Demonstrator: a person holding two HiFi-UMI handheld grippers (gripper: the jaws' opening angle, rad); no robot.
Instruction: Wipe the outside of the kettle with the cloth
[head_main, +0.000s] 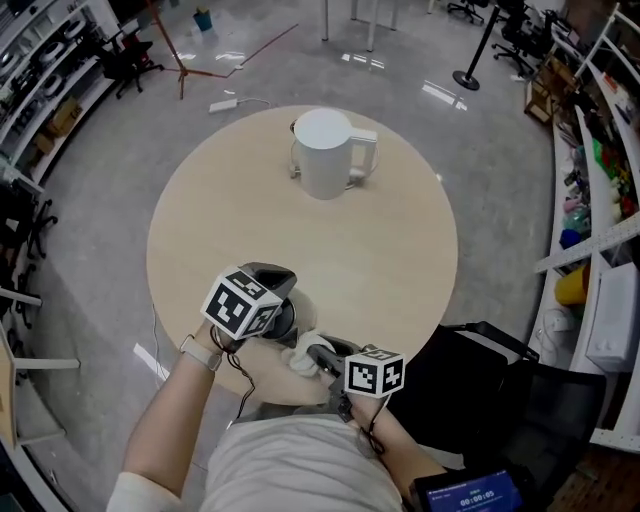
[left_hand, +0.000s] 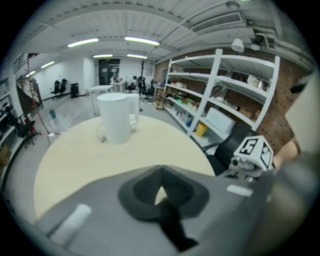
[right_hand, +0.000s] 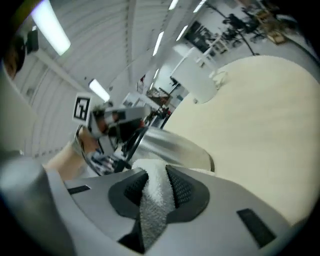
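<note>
My left claw (left_hand: 161, 192) is low over the near edge of the round desk (head_main: 230, 230). Its jaws are pressed together and there is nothing in them.

The kettle (head_main: 325, 150) stands at the far side of the desk, well away from both claws. It is white, tall and round, with a flat top and a loop handle (head_main: 365, 150) on its right. Its skin looks smooth and shiny, like hard plastic. I think it is stiff and slippery, so a hard rub could make it slide or tip. I cannot tell if there is water inside, so it may be heavy or light. The handle looks like the best place to hold it steady.

The cloth (right_hand: 155, 200) is white, fluffy and soft, and it will bend around the kettle's side. It is bunched up at the near edge of the desk. My right claw (right_hand: 157, 187) is squeezed tight on it, and a strip of it hangs down between the jaws.

The desk is pale wood, flat and smooth.
</note>
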